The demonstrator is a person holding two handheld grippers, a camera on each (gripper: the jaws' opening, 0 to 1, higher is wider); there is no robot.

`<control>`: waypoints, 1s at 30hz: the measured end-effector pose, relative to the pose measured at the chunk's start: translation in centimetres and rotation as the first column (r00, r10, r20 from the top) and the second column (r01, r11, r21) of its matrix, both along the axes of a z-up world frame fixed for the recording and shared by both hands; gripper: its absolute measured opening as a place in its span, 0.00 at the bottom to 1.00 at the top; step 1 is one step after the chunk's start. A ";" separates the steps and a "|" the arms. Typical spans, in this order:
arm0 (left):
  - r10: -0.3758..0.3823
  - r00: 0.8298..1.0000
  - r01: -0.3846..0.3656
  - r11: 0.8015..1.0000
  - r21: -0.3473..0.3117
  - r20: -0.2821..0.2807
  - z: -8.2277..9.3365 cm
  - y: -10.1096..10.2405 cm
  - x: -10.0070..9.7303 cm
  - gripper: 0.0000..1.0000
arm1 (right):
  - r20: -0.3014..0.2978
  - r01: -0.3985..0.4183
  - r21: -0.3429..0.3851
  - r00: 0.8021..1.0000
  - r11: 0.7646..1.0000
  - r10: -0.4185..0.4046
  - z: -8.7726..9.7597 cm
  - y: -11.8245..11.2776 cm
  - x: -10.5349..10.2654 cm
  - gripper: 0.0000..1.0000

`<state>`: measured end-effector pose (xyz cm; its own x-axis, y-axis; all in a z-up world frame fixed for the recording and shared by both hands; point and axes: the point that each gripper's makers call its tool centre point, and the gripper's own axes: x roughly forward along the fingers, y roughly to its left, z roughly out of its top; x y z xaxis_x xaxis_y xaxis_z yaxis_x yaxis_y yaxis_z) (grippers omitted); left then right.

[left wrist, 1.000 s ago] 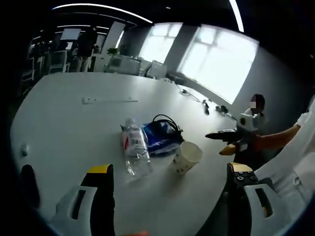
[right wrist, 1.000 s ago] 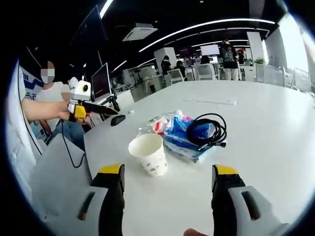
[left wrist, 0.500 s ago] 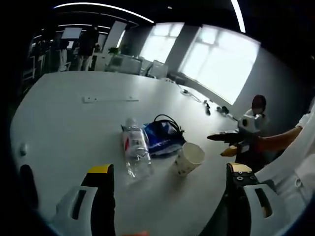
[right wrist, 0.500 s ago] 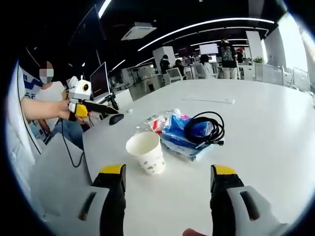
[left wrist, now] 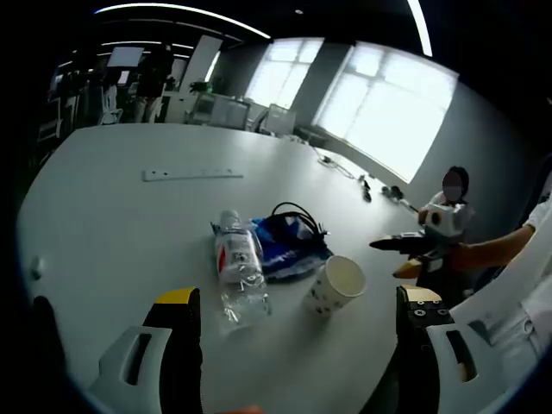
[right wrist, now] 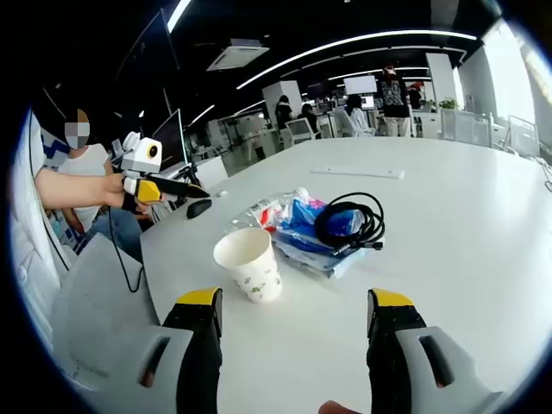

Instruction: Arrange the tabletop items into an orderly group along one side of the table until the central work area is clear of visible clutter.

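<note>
While our left gripper (left wrist: pixel 293 345) waits with jaws apart and empty, the bottle (left wrist: pixel 237 269), blue packet (left wrist: pixel 289 250) and paper cup (left wrist: pixel 335 285) sit clustered just beyond them. Through the right gripper view, our right gripper (right wrist: pixel 293 345) also stands apart and empty, the cup (right wrist: pixel 249 263) ahead of its left jaw, the cable (right wrist: pixel 347 222) on the packet beyond; we judge nothing is sorted yet.

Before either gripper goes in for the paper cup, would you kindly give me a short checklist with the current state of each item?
1. Right gripper open, nothing between the jaws: ok.
2. Left gripper open and empty: ok.
3. Paper cup upright, mouth up, standing apart from the blue packet: ok.
4. Cup empty: cannot tell; its inside is not clear in either view.
5. Black cable coiled on top of the packet, not around the cup: ok.
6. Water bottle lying on its side beside the packet, so it may roll if nudged: not ok.
</note>
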<state>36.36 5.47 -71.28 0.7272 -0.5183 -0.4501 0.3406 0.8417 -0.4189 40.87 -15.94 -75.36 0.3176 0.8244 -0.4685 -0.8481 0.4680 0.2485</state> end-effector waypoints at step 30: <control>0.007 0.999 -0.006 0.999 0.033 -0.043 -1.4 -0.1 2.6 0.89 | -0.017 0.042 -0.013 0.999 0.999 -0.042 -0.6 -1.7 0.2 0.65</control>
